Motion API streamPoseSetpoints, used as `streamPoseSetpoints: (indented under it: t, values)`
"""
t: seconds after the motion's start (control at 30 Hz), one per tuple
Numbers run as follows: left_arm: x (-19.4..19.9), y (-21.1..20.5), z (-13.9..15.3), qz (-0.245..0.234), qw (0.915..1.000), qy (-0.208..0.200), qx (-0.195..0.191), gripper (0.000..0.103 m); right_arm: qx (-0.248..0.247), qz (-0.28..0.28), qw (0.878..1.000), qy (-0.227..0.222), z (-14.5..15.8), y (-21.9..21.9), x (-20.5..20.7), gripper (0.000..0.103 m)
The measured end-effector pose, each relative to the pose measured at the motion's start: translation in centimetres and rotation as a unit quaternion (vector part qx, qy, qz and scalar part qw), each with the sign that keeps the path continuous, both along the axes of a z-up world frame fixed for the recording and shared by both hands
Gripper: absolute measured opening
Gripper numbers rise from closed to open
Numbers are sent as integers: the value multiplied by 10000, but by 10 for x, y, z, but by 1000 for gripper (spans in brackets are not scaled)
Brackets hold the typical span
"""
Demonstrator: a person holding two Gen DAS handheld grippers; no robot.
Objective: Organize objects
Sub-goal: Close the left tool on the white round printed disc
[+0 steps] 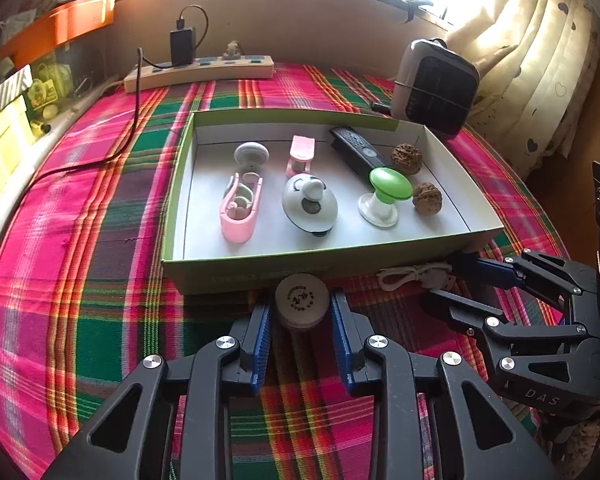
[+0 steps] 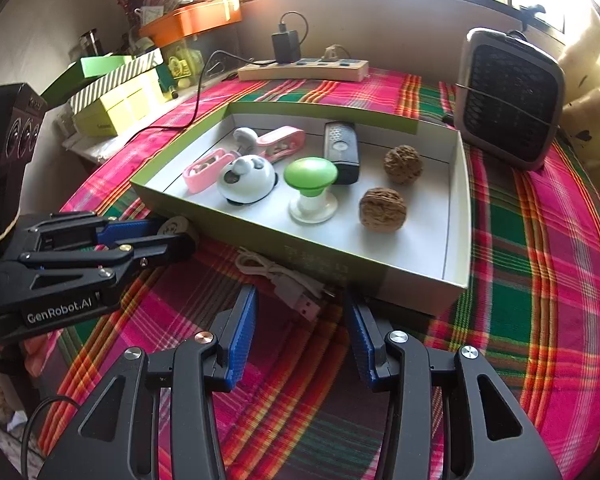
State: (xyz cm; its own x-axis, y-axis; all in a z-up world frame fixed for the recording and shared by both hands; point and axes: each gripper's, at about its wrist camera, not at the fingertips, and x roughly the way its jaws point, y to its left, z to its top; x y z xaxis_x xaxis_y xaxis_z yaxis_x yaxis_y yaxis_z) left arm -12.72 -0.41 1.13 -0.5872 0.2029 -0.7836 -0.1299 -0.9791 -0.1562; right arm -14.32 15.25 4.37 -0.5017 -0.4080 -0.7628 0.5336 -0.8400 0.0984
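While the green box [image 1: 260, 276] walls off the front and a white cable [image 2: 284, 280] lies between the right gripper [image 2: 300, 320]'s half-open, empty jaws, the left gripper [image 1: 300, 308] pinches a round disc [image 1: 302, 300] on the tablecloth [image 1: 80, 300].

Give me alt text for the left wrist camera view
The left tool closes around a round tan disc on a plaid tablecloth, just before an open box holding two walnuts, a remote and small gadgets. The right tool reaches toward a white cable.

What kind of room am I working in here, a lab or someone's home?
Most likely a home room: a table under a plaid cloth by a curtained window, with a power strip and a small fan heater on it.
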Motion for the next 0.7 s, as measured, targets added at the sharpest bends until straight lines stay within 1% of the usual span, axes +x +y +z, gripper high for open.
streamPoseSetpoints:
  t: [0.33,0.6,0.7]
  values:
    - [5,-18,-2,145,9999,-5,41,26,-15,340,9994,-22,-1,-19,14,45]
    - [6,-28,-2,236,9997,-6,66,26,-75,905,9959,-12,-1,-40,33,45]
    - [6,-31,-3,246,9997,-12,76,26,-50,837,9964,78,0,-40,32,45]
